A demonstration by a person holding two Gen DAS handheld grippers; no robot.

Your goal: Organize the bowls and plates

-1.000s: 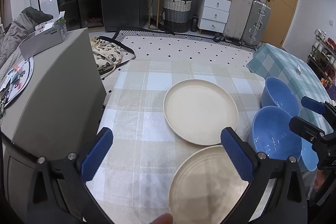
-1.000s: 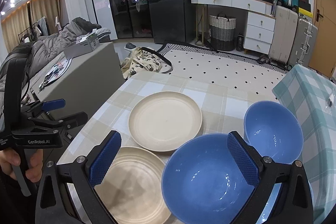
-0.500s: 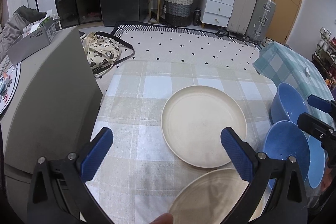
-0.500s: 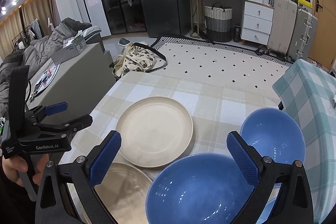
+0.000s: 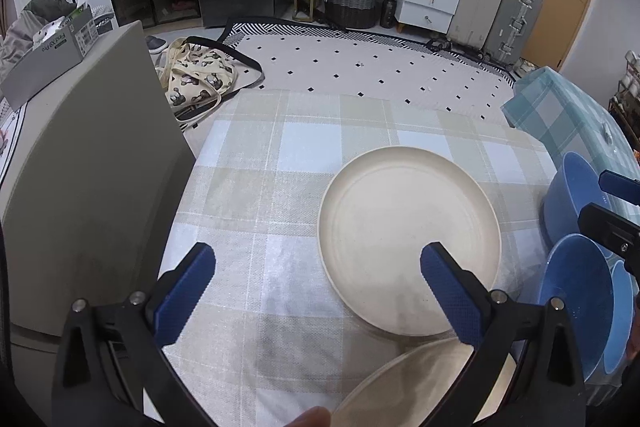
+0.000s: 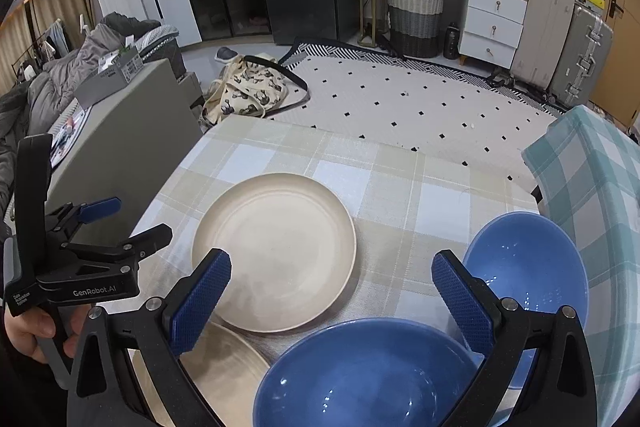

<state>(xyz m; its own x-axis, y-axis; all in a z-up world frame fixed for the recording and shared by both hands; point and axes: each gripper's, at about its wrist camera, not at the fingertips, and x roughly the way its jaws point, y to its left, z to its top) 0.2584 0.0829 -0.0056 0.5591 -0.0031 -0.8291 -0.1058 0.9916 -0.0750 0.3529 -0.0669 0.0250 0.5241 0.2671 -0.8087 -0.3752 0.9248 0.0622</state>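
Cream-coloured and matt, the near plate (image 6: 216, 367) lies at the front edge of the checked tablecloth (image 5: 288, 155), partly under the left gripper (image 5: 316, 291), whose jaws stand wide apart and hold nothing. Beside it to the right sits the near blue bowl (image 6: 368, 375), directly below the right gripper (image 6: 330, 301), which is likewise spread wide and empty.

Further back, the far plate (image 6: 276, 251) rests flat on the cloth, its near rim just beside the near plate (whether the two rims touch or overlap cannot be told). The far blue bowl (image 6: 528, 275) stands behind and to the right of the near bowl, close to the table's right edge.

Handling judgement: all four pieces look rigid and fairly light, probably plastic or a fibre composite, though ceramic cannot be ruled out. The plates have a low raised rim, which is the only sensible purchase; one finger must slide under the edge, and the cloth may drag. The bowls are glossy with water droplets inside, so likely slippery; grip across the wall at the rim, one pad inside and one outside.

Beyond the table: patterned rug (image 6: 400, 99), tote bag (image 6: 248, 91).
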